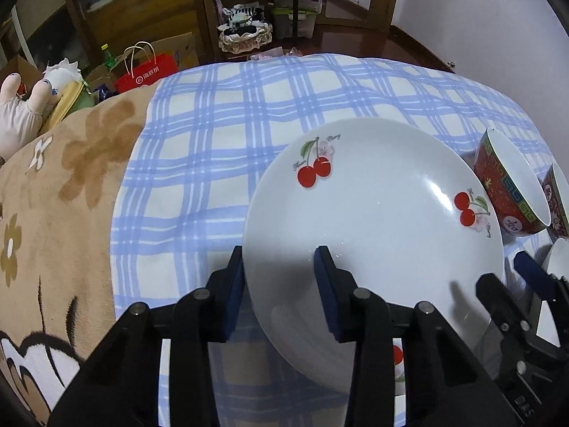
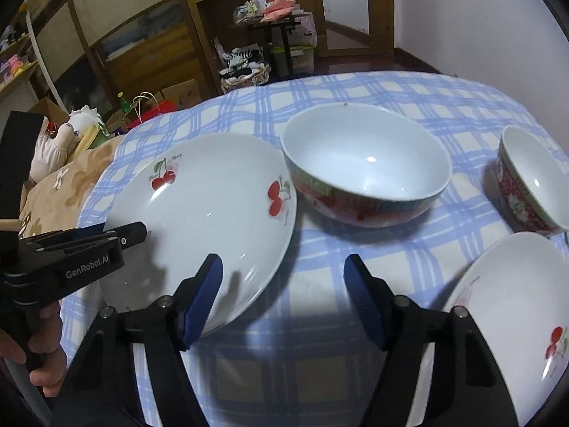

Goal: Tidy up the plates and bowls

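Observation:
My left gripper [image 1: 281, 284] is shut on the near rim of a white cherry-print plate [image 1: 377, 220] and holds it tilted above the blue checked cloth [image 1: 220, 135]. The same plate [image 2: 209, 210] shows in the right wrist view, with the left gripper [image 2: 138, 235] at its left edge. My right gripper [image 2: 284, 295] is open and empty over the cloth, just right of that plate. A large red bowl [image 2: 366, 167] stands ahead of it. A small red bowl [image 2: 530, 181] and a second cherry plate [image 2: 512, 316] are to the right.
Two red bowls [image 1: 508, 185] sit to the right in the left wrist view. A tan floral blanket [image 1: 53, 192] covers the table's left side. Bags, a bottle and shelves stand beyond the far edge.

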Motion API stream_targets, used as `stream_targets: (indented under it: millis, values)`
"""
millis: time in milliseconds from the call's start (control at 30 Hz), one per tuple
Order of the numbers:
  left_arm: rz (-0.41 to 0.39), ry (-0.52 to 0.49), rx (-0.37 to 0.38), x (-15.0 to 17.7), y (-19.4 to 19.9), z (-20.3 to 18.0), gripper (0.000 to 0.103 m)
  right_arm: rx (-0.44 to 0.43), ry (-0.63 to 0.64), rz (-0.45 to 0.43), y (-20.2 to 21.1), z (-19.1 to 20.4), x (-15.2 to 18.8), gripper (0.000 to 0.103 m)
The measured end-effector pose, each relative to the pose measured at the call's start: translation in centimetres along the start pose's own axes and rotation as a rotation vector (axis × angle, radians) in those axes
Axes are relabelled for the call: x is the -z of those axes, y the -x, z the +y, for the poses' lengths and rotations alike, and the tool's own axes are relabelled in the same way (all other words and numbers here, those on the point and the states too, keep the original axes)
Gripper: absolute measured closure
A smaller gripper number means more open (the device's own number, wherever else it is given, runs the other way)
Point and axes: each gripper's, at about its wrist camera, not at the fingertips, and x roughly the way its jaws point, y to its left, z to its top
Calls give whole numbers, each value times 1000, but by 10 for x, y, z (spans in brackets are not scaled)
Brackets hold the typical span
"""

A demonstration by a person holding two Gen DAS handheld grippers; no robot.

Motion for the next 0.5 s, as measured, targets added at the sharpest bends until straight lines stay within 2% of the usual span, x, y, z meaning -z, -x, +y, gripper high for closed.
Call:
stream_targets:
  millis: [100, 133, 167, 233, 300, 333, 500]
  values:
    - [6, 12, 9, 1, -1, 2, 67, -21, 14, -28, 9, 4, -3, 28]
    - [14, 12, 10, 1, -3, 2, 67, -42, 9, -20, 9, 4, -3, 32]
    - [24, 11, 10, 1, -4, 1, 67, -63, 7, -5, 7, 5, -3, 52]
    - [21, 11, 9, 2, -5, 1, 67, -85, -20, 57, -2, 3, -4, 73]
    - [15, 23, 9, 2, -4, 2, 71, -118, -53, 86, -10, 0, -3, 77]
    - [13, 33, 14, 2, -4, 4, 72, -125, -65, 93, -14, -1, -2, 82]
    - [25, 86, 61, 1, -3, 15, 79, -182, -140, 132, -24, -9, -3, 85]
